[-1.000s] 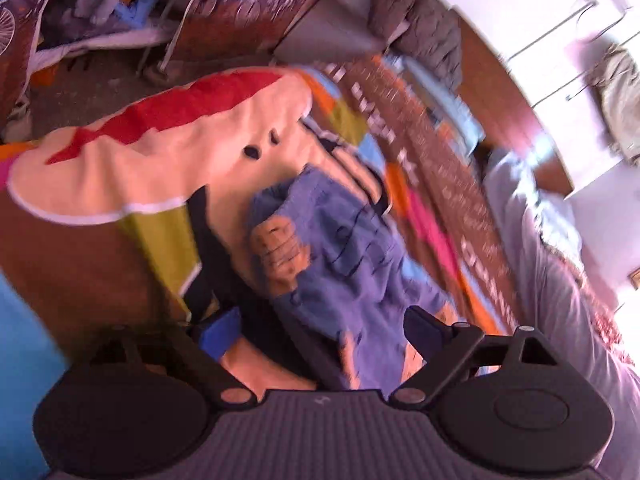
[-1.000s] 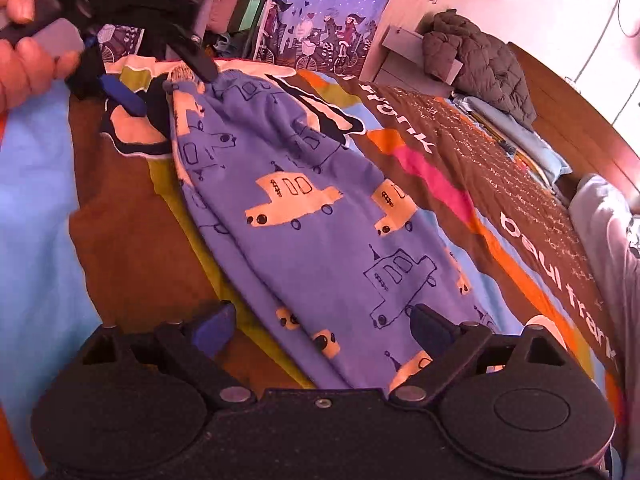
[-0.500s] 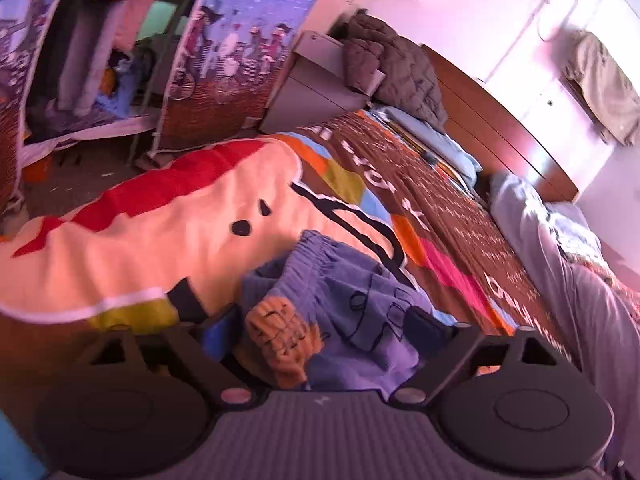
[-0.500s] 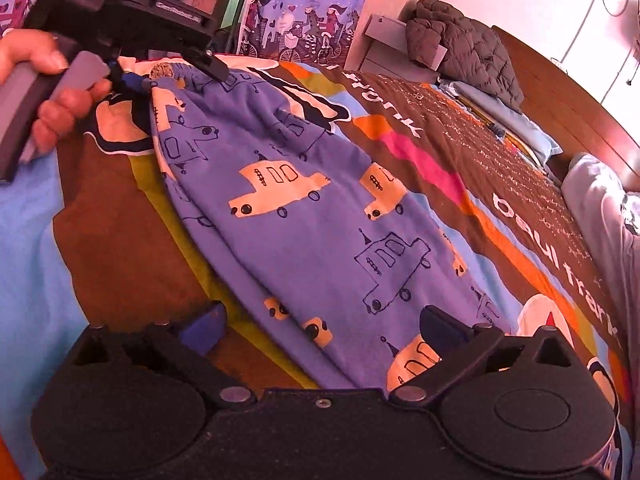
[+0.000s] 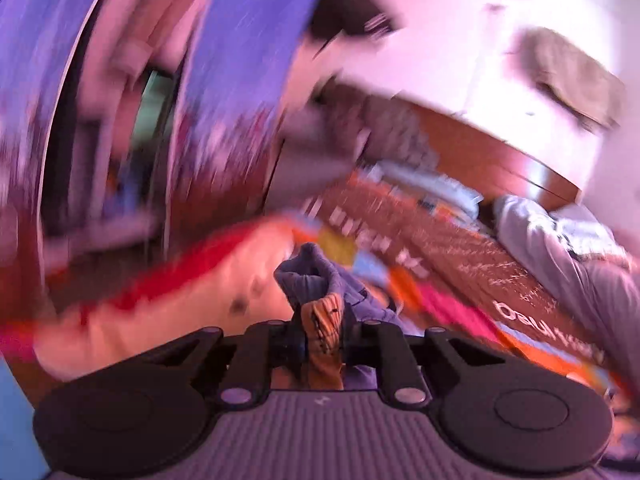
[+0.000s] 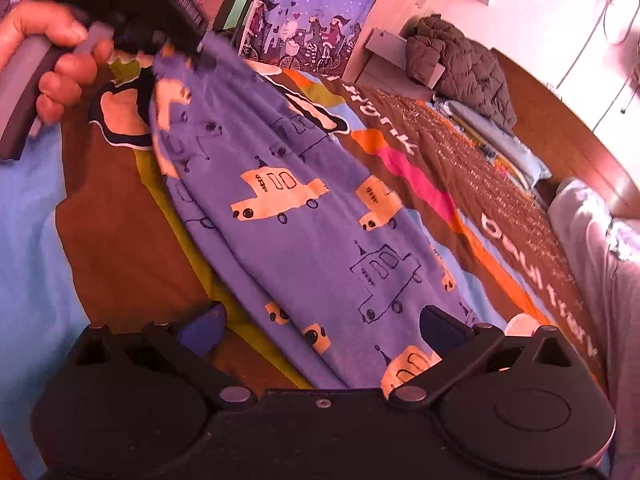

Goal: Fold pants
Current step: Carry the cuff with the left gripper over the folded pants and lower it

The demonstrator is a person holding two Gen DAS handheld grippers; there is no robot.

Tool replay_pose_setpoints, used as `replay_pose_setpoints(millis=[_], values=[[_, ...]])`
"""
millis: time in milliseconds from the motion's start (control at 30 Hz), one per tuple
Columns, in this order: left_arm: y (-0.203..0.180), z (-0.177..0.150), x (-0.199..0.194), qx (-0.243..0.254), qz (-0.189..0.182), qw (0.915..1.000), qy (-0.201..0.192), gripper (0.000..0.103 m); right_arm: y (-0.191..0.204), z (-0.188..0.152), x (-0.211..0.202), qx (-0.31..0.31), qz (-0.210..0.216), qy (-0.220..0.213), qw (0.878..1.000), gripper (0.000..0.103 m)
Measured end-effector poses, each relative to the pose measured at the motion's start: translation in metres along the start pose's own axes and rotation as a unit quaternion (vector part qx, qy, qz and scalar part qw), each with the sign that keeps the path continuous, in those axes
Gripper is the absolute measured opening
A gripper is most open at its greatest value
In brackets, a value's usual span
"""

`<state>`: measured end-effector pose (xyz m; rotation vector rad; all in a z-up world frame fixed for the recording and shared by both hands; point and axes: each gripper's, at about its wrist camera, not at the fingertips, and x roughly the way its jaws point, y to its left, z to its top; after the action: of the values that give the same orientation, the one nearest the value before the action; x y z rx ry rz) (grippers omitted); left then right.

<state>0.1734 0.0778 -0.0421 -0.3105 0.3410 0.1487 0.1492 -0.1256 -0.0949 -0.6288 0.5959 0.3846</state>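
Blue pants point(image 6: 304, 216) printed with cream cars lie lengthwise on the bed. At their far end, a person's hand point(image 6: 52, 60) holds my left gripper point(image 6: 188, 52), which lifts that end off the cover. The left wrist view is blurred. In it my left gripper point(image 5: 320, 336) has its jaws closing, nearly together, with a bunch of blue and orange fabric point(image 5: 316, 280) pinched between them. My right gripper point(image 6: 320, 324) stands wide open low over the near end of the pants. Its fingers sit on either side of the cloth without pressing it.
A colourful patchwork bedspread point(image 6: 112, 220) covers the bed. A dark puffy jacket point(image 6: 460, 68) lies at the far end by the wooden headboard point(image 6: 560, 128). Grey cloth point(image 6: 600, 248) rests along the right edge. A printed curtain point(image 6: 312, 8) hangs behind.
My left gripper went from wide open to closed on the far end of the pants and raised it, its view swinging upward and blurring. The right gripper stayed open and almost still.
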Motion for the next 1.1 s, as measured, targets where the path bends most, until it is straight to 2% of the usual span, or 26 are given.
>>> replay_pose_setpoints(millis=[67,133,233,333,433,500,567,600,633,667,700,767,900,1000,1033,1100], values=[[-0.010,-0.001,-0.008,0.022,0.005,0.9997,-0.011,0.016,0.005,0.000,-0.002,-0.016,-0.013,-0.006,1.000,0.102],[-0.008,-0.002,0.000,0.019,0.029,0.9993,0.014,0.016,0.010,0.000,-0.003,-0.034,-0.027,-0.011,0.999,0.102],[0.016,-0.004,0.025,-0.044,0.072,0.9925,0.088,0.016,0.016,-0.001,-0.005,-0.052,-0.042,-0.019,0.998,0.102],[0.030,-0.005,0.030,-0.081,0.069,0.9884,0.108,0.017,0.007,0.003,-0.011,-0.039,-0.043,-0.031,0.998,0.098],[0.024,-0.008,0.029,-0.058,0.070,0.9904,0.104,0.017,-0.024,0.011,-0.022,0.056,-0.063,-0.058,0.995,0.102],[0.026,-0.010,0.032,-0.057,0.074,0.9895,0.110,0.018,-0.054,0.016,-0.016,0.162,-0.062,-0.052,0.984,0.102],[0.030,-0.010,0.032,-0.073,0.071,0.9880,0.116,0.019,-0.074,0.014,0.002,0.245,-0.054,-0.027,0.968,0.102],[0.032,-0.010,0.033,-0.083,0.068,0.9873,0.117,0.019,-0.079,0.012,0.018,0.267,-0.049,0.017,0.962,0.101],[0.035,-0.010,0.034,-0.093,0.065,0.9865,0.118,0.019,-0.081,0.011,0.033,0.268,-0.045,0.073,0.960,0.096],[0.036,-0.010,0.034,-0.096,0.064,0.9863,0.118,0.020,-0.081,0.006,0.048,0.261,-0.036,0.133,0.955,0.096],[0.035,-0.010,0.035,-0.096,0.064,0.9863,0.118,0.020,-0.084,0.000,0.045,0.278,-0.027,0.126,0.952,0.097],[0.034,-0.010,0.034,-0.090,0.067,0.9868,0.117,0.021,-0.095,-0.011,0.036,0.303,-0.009,0.140,0.943,0.097],[0.035,-0.010,0.034,-0.085,0.070,0.9875,0.113,0.040,-0.109,-0.029,0.013,0.328,0.036,0.137,0.934,0.097],[0.032,-0.008,0.028,-0.084,0.073,0.9887,0.100,0.051,-0.106,-0.023,-0.014,0.325,0.011,0.073,0.943,0.097],[0.030,-0.006,0.024,-0.081,0.075,0.9896,0.093,0.054,-0.104,-0.020,-0.017,0.317,0.013,0.060,0.946,0.097],[0.025,0.000,0.009,-0.072,0.073,0.9919,0.076,0.069,-0.093,-0.011,-0.014,0.278,0.034,0.051,0.959,0.095]])
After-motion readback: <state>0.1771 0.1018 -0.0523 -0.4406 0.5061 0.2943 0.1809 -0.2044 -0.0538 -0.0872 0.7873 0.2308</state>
